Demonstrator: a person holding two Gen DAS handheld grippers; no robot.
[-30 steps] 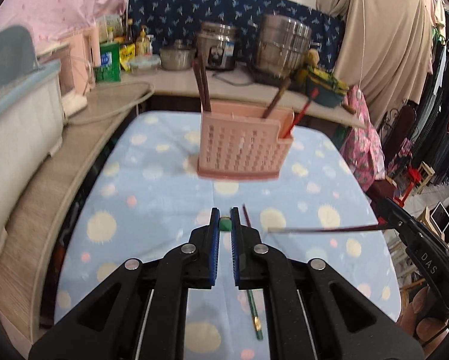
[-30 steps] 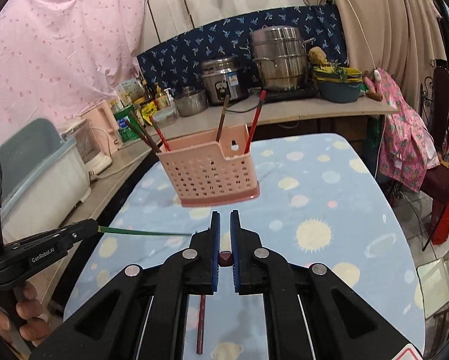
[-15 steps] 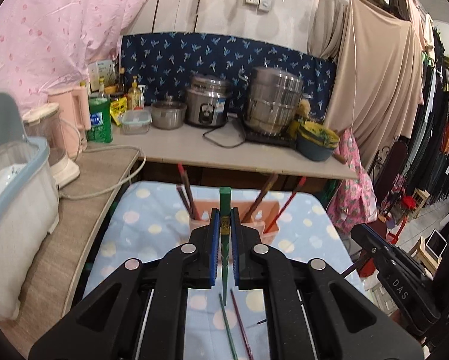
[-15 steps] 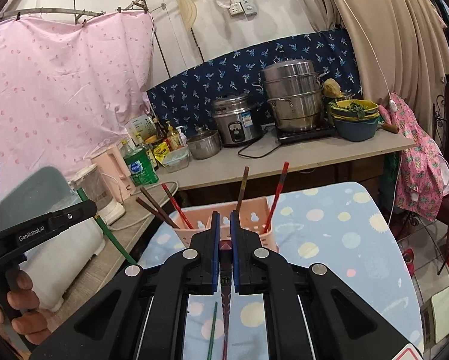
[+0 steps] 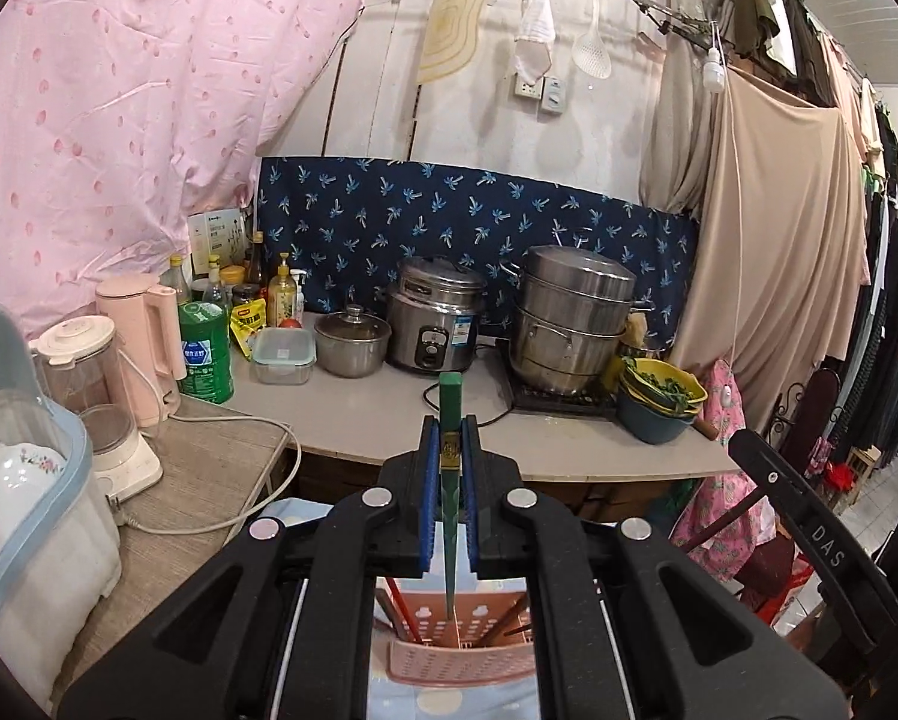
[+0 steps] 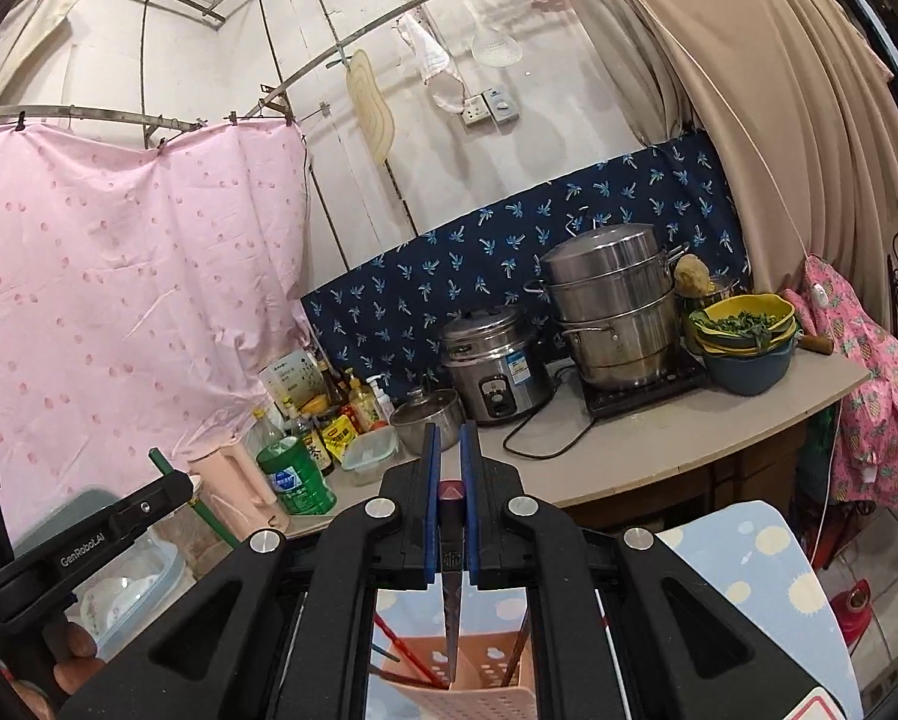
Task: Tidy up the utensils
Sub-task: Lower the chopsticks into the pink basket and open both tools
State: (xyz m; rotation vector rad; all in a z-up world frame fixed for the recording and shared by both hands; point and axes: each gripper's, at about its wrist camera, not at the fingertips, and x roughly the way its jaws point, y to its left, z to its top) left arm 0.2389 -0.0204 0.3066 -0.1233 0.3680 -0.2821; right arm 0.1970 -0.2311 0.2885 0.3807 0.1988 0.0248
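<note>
Clamping green chopstick [image 5: 450,414] in left tool [image 5: 449,456], dark-red chopstick [image 6: 450,546] in right tool [image 6: 450,468], above pink basket [image 5: 460,654].

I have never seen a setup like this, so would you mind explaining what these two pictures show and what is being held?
There is no robot here: a person holds a two-finger gripper in each hand, and each picture comes from a fisheye camera on one gripper, looking along its fingers.

In the left view, the left gripper is shut on a green chopstick, held upright. In the right view, the right gripper is shut on a dark red chopstick, also upright. Both tips point down at a pink basket that already holds chopsticks and stands on a blue spotted cloth.

Behind is a counter with pots, bottles and bowls.
</note>
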